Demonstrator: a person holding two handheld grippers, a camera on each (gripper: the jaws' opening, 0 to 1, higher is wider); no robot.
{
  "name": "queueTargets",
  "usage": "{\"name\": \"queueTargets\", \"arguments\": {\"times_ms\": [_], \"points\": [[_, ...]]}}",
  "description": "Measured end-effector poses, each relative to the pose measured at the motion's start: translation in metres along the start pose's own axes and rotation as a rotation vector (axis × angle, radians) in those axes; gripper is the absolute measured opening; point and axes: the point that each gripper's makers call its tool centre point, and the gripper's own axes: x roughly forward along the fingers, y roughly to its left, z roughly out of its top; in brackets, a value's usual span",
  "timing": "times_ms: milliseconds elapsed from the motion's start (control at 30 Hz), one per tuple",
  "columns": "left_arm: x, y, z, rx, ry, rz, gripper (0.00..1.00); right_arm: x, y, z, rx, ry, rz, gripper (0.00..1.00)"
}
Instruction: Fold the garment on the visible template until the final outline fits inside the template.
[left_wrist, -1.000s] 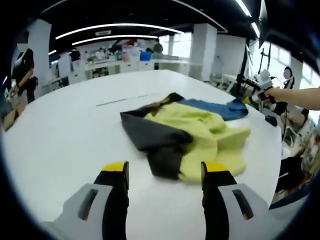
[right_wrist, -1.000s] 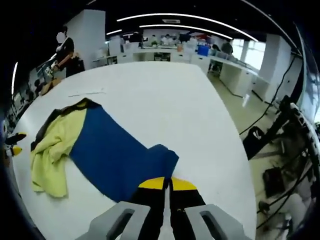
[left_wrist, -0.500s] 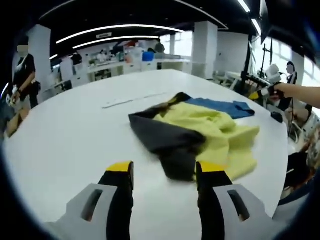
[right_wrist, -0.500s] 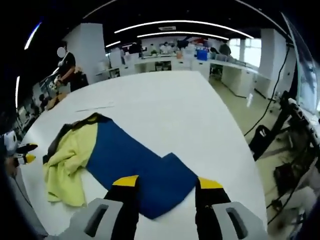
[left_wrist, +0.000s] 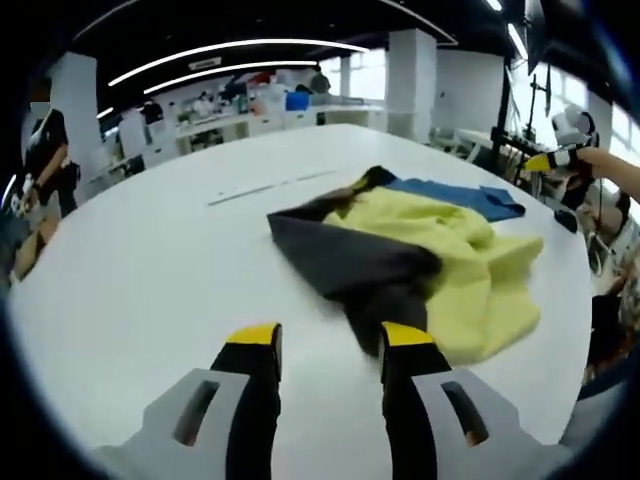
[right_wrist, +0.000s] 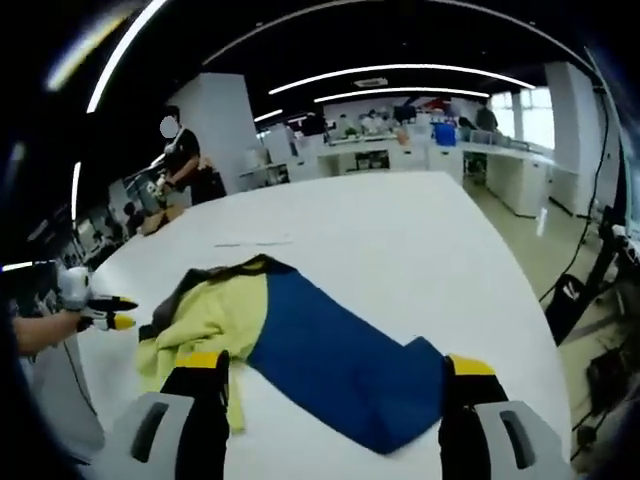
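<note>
Right gripper (right_wrist: 335, 365) has let go of the blue sleeve (right_wrist: 400, 395); its jaws now stand wide apart. Left gripper (left_wrist: 327, 335), jaws apart, nears the garment's (left_wrist: 420, 255) dark edge for the next fold.

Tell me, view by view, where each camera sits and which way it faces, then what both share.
Left gripper view: rides the left gripper, jaws open, facing the garment's black and yellow end; the right gripper and a hand enter at right.
Right gripper view: rides the right gripper, jaws wide open, facing the garment's blue end; the left gripper enters at left.
Shared: the garment on the white table, seen from opposite ends.
</note>
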Motion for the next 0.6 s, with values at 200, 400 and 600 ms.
{"name": "queueTargets", "arguments": {"times_ms": [200, 400, 600], "points": [[0.013, -0.002, -0.002, -0.025, 0.015, -0.028, 0.33, -0.005, 0.036, -0.001, -0.028, -0.006, 0.106, 0.99], [0.027, -0.005, -0.006, -0.008, 0.038, -0.054, 0.28, -0.009, 0.062, -0.001, -0.066, -0.009, 0.184, 0.99], [0.037, -0.013, -0.002, 0.027, 0.047, -0.081, 0.24, -0.013, 0.077, 0.001, -0.085, -0.027, 0.238, 0.99]]}}
